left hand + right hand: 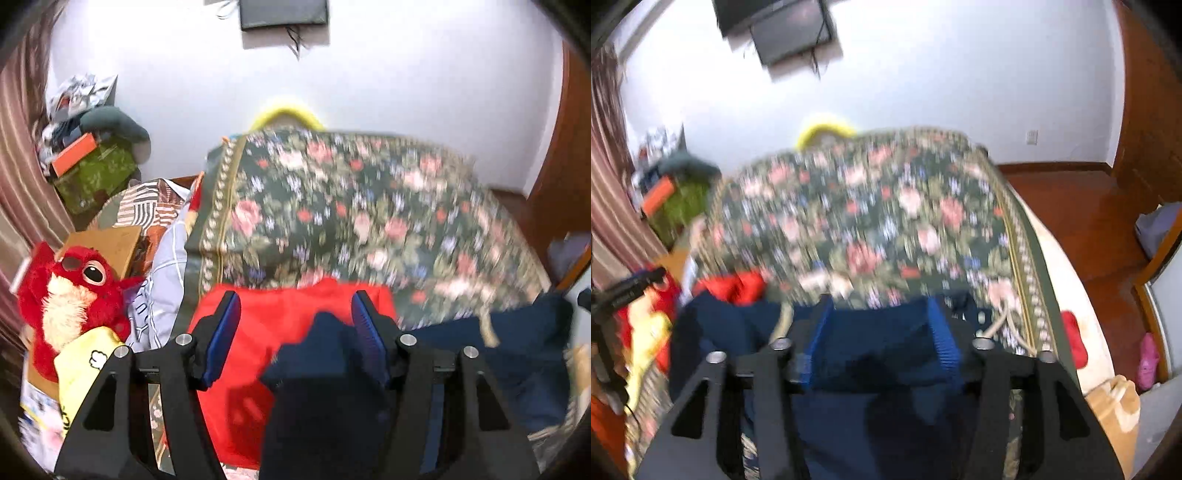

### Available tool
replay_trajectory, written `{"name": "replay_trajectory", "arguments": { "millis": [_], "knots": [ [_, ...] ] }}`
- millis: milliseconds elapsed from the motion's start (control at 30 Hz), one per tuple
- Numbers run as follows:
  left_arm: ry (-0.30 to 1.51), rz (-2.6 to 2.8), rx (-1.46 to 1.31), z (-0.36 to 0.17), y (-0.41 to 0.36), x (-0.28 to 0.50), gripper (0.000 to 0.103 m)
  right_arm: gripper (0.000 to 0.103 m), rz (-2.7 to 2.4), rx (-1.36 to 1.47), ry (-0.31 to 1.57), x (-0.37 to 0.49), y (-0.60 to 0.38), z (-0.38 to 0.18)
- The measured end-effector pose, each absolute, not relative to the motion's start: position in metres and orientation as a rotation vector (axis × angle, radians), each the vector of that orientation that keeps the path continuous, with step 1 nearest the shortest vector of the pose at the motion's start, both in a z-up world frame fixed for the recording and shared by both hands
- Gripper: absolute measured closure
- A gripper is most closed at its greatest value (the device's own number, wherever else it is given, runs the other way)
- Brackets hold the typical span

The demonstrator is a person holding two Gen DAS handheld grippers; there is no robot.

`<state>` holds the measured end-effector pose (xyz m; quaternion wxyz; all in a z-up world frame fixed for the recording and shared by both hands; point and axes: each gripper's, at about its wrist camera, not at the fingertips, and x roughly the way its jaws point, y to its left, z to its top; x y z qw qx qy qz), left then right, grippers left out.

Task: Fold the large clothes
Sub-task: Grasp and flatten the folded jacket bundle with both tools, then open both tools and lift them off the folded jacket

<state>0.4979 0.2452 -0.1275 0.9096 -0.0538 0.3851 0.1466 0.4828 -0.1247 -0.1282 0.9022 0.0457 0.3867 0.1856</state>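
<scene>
Left wrist view shows us our left gripper (295, 314) spread wide above the red-and-navy garment (332, 354) on the floral bedspread (332, 206), while our right gripper (879, 325), blurred, seems equally wide over navy cloth, gripping nothing.

The floral bedspread (332, 206) looks like woven cloth, matt. The red garment (258, 332) and navy garment (871, 332) are soft matt fabric. The fingers (364, 321) carry ribbed blue pads on matt black plastic; the floor (1082, 214) is glossy wood.
</scene>
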Motion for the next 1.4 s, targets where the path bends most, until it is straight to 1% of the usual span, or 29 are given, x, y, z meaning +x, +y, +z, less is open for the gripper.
{"name": "replay_trajectory", "arguments": {
  "millis": [33, 133, 300, 400, 500, 667, 767, 867, 900, 967, 1100, 1133, 1300, 1367, 1400],
  "knots": [
    [0.782, 0.287, -0.136, -0.121, 0.251, 0.493, 0.038, 0.042, 0.391, 0.093, 0.774, 0.477, -0.124, -0.121],
    [0.771, 0.264, -0.156, -0.12, 0.253, 0.48, 0.03, 0.041, 0.431, 0.042, 0.74, 0.458, -0.116, -0.114],
    [0.865, 0.171, -0.069, -0.146, 0.222, 0.456, 0.03, 0.038, 0.499, -0.019, 0.801, 0.434, -0.1, -0.131],
    [0.912, 0.1, -0.031, -0.165, 0.198, 0.444, 0.029, 0.038, 0.535, -0.032, 0.851, 0.425, -0.09, -0.15],
    [0.941, 0.039, -0.013, -0.18, 0.176, 0.435, 0.022, 0.038, 0.548, -0.041, 0.92, 0.427, -0.082, -0.167],
    [0.978, 0.012, 0.009, -0.206, 0.158, 0.434, 0.021, 0.038, 0.615, -0.001, 1.05, 0.439, -0.06, -0.194],
    [1.009, 0.041, 0.013, -0.224, 0.16, 0.439, 0.021, 0.038, 0.609, -0.037, 1.098, 0.451, -0.042, -0.21],
    [1.025, 0.065, -0.006, -0.238, 0.171, 0.442, 0.021, 0.039, 0.493, -0.185, 1.052, 0.47, -0.03, -0.219],
    [1.023, 0.076, -0.004, -0.241, 0.175, 0.442, 0.021, 0.039, 0.471, -0.193, 1.033, 0.477, -0.031, -0.219],
    [1.005, 0.09, 0.019, -0.242, 0.18, 0.439, 0.021, 0.041, 0.441, -0.126, 1.042, 0.491, -0.04, -0.219],
    [0.986, 0.13, 0.068, -0.24, 0.185, 0.431, 0.021, 0.041, 0.362, 0.037, 1.01, 0.493, -0.065, -0.208],
    [0.985, 0.137, 0.069, -0.239, 0.186, 0.429, 0.021, 0.039, 0.347, 0.033, 1.002, 0.489, -0.068, -0.205],
    [1.013, 0.146, -0.021, -0.245, 0.199, 0.415, 0.017, 0.037, 0.421, -0.009, 1.015, 0.459, -0.076, -0.203],
    [1.02, 0.144, -0.069, -0.248, 0.204, 0.407, 0.016, 0.03, 0.442, -0.027, 1.044, 0.445, -0.085, -0.208],
    [1.022, 0.149, -0.093, -0.249, 0.207, 0.401, 0.016, 0.029, 0.443, -0.037, 1.053, 0.441, -0.089, -0.212]
  ]
}}
